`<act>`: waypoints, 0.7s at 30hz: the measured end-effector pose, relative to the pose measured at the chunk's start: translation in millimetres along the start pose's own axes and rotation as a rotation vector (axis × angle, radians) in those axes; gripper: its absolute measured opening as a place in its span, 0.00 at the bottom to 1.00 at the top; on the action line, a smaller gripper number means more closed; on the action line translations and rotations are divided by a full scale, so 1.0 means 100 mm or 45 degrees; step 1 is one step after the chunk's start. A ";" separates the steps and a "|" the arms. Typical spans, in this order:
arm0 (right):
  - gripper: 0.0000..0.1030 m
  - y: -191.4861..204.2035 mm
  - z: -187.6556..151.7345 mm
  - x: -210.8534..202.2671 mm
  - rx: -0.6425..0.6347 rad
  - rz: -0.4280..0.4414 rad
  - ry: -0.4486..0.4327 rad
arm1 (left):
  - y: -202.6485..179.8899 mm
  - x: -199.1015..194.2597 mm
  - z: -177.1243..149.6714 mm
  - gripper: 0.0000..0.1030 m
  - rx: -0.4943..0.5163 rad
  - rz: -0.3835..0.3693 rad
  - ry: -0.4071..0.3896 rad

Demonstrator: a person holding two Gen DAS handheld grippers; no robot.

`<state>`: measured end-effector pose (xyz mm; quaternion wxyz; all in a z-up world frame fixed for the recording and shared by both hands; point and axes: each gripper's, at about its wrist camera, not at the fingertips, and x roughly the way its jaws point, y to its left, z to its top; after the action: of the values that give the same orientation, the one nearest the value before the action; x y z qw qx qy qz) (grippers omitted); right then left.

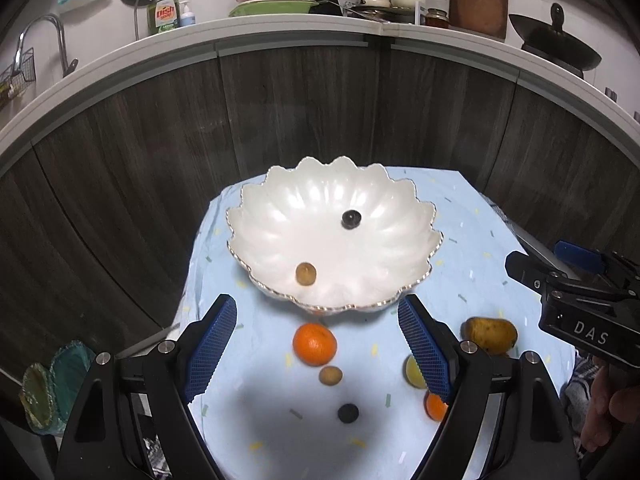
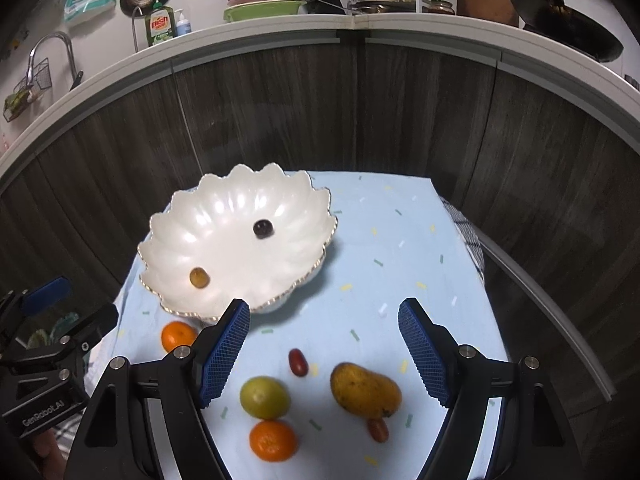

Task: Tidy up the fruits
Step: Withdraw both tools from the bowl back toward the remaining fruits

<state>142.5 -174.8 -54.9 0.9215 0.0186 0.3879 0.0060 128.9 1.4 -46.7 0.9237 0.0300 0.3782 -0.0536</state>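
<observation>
Left wrist view shows both grippers' jaws wide and empty; the left gripper should straddle the orange squarely near the surface's front edge before closing, then lift it into the bowl.

A blue cloth-covered table carries a white bowl, tangerines, mango, lime and grapes.

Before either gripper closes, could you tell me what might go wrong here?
1. The round orange mandarin lies near the small brown fruit; the open left gripper may nudge one rolling.
2. The yellow mango sits beside a small red fruit, easily knocked by the open right gripper.
</observation>
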 end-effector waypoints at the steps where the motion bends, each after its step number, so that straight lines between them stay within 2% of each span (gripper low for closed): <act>1: 0.75 -0.01 -0.03 0.00 -0.002 0.002 0.001 | -0.01 0.00 -0.03 0.81 0.003 -0.005 0.004; 12: 0.75 -0.04 -0.40 -0.02 0.004 0.008 0.056 | -0.10 -0.02 -0.36 0.81 0.039 -0.062 0.019; 21: 0.75 0.00 -0.64 0.00 -0.010 0.020 0.088 | -0.13 0.04 -0.57 0.81 0.039 -0.058 0.046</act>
<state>96.3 -172.9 -99.9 0.9076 0.0179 0.4192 0.0154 91.1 -6.4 -90.3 0.9147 0.0366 0.3945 -0.0800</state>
